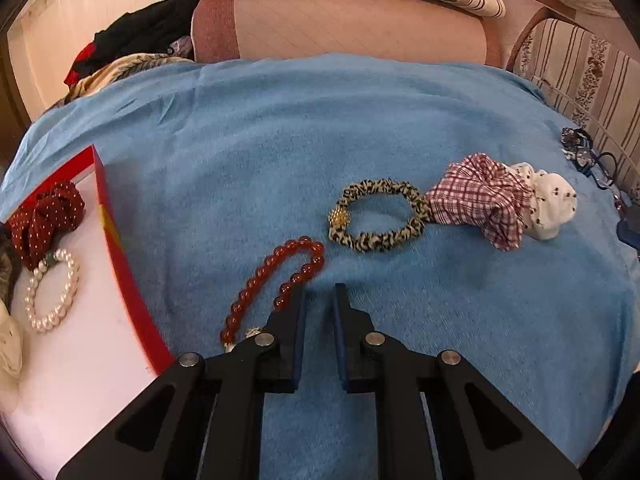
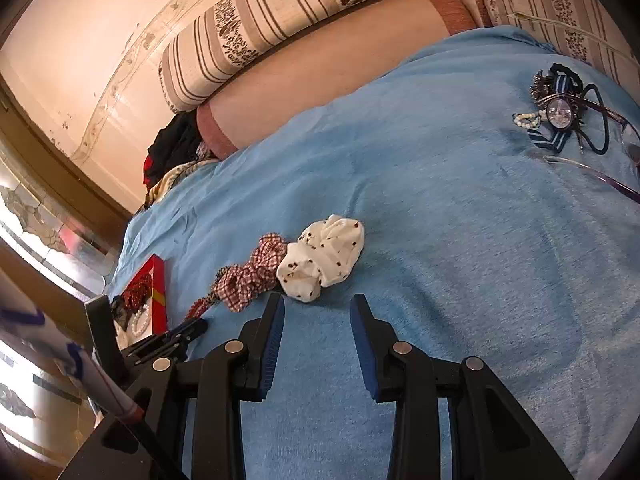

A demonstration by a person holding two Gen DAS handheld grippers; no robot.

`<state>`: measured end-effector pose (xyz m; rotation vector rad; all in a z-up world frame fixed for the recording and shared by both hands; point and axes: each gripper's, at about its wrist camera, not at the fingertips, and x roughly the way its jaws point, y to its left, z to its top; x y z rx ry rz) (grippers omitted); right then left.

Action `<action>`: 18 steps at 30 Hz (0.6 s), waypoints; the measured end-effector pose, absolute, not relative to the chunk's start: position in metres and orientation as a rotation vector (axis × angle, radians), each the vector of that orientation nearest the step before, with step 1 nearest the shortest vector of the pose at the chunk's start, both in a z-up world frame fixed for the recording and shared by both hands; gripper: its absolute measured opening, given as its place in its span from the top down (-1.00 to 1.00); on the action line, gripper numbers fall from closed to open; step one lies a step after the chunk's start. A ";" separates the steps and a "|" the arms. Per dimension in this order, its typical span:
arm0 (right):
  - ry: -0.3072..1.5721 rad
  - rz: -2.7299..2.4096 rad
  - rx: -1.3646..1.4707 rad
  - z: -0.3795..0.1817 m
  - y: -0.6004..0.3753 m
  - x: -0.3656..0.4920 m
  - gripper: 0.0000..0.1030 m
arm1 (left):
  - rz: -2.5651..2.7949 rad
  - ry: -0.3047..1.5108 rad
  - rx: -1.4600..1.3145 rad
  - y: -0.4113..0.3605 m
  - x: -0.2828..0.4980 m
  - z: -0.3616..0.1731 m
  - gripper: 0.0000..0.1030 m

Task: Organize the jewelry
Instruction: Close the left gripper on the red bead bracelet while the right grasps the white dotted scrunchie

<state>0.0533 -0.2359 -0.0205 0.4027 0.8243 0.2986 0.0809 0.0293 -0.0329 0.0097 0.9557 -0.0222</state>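
A red bead bracelet (image 1: pixel 276 280) lies on the blue towel (image 1: pixel 280 140) just left of my left gripper (image 1: pixel 320 292), whose jaws stand slightly apart and empty; its left finger touches or overlaps the beads. Beyond lie a leopard-print bracelet (image 1: pixel 378 216), a red plaid scrunchie (image 1: pixel 480 200) and a white dotted scrunchie (image 1: pixel 554 204). A red-walled box (image 1: pixel 116 248) at left holds a pearl bracelet (image 1: pixel 52 292) and a red dotted scrunchie (image 1: pixel 44 220). My right gripper (image 2: pixel 318 306) is open and empty, just short of the white scrunchie (image 2: pixel 324 256) and the plaid one (image 2: pixel 252 276).
A pile of watch, pearl strand, glasses and hair ties (image 2: pixel 568 116) sits at the towel's far right. Striped cushions (image 2: pixel 280 20) and a pink bolster (image 2: pixel 320 72) lie behind. Dark clothes (image 1: pixel 136 40) are heaped at the back left.
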 end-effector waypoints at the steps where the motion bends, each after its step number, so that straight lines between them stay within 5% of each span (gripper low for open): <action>1: 0.829 0.293 0.403 -0.021 -0.236 0.054 0.28 | -0.016 0.956 0.005 0.029 0.082 -0.034 0.76; 4: 0.843 0.275 0.398 -0.021 -0.233 0.062 0.27 | -0.003 0.948 -0.009 0.029 0.083 -0.034 1.00; 8: 0.871 0.265 0.440 -0.020 -0.228 0.085 -0.17 | -0.056 0.934 -0.038 0.027 0.078 -0.027 1.00; 14: 0.959 0.208 0.468 -0.042 -0.215 0.131 -0.18 | -0.113 0.815 -0.079 0.031 0.064 0.005 1.00; 16: 1.003 0.219 0.473 -0.055 -0.211 0.139 0.04 | -0.119 0.789 -0.098 0.033 0.062 0.012 1.00; 17: 1.017 0.236 0.473 -0.059 -0.208 0.141 0.57 | -0.122 0.778 -0.106 0.035 0.061 0.014 1.00; 18: 1.027 0.242 0.464 -0.061 -0.205 0.142 0.75 | -0.127 0.772 -0.110 0.035 0.061 0.016 1.00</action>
